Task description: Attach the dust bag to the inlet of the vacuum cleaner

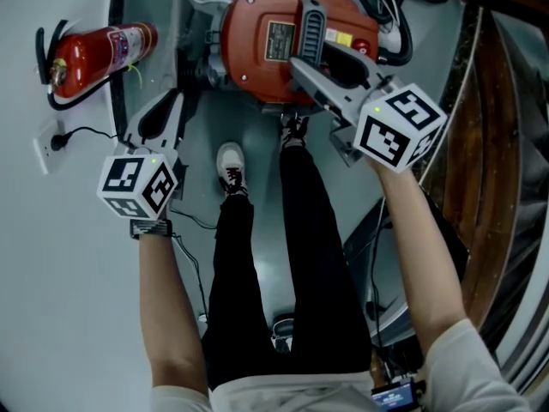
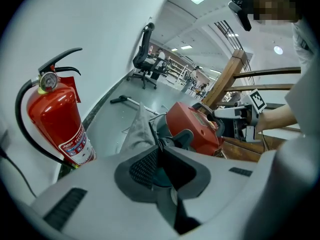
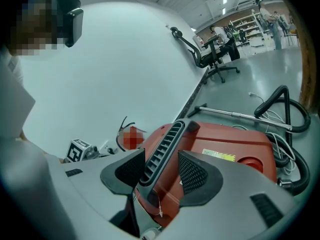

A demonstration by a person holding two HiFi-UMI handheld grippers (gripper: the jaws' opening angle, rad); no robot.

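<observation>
Dust bag of grey cloth [image 2: 136, 129] sits against red vacuum cleaner [image 2: 192, 126], apparently pinched in closed left gripper [image 2: 159, 148]. Right gripper [image 3: 162, 160], jaws parted, straddles black ribbed handle [image 3: 165, 144]: clamp it, then seat bag squarely.

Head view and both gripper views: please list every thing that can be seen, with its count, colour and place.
vacuum cleaner: one, red, on the floor ahead of the feet
handle: one, dark grey, on top of the vacuum cleaner
dust bag: one, grey, at the vacuum cleaner's left side
hose: one, black, behind the vacuum cleaner
metal tube: one, silver, on the floor beyond
fire extinguisher: one, red, by the wall
wall socket: one, white, black plug in it
office chair: at least one, black, far off
legs: two, black trousers
left gripper: grey, closed on the dust bag
right gripper: grey, open around the handle
</observation>
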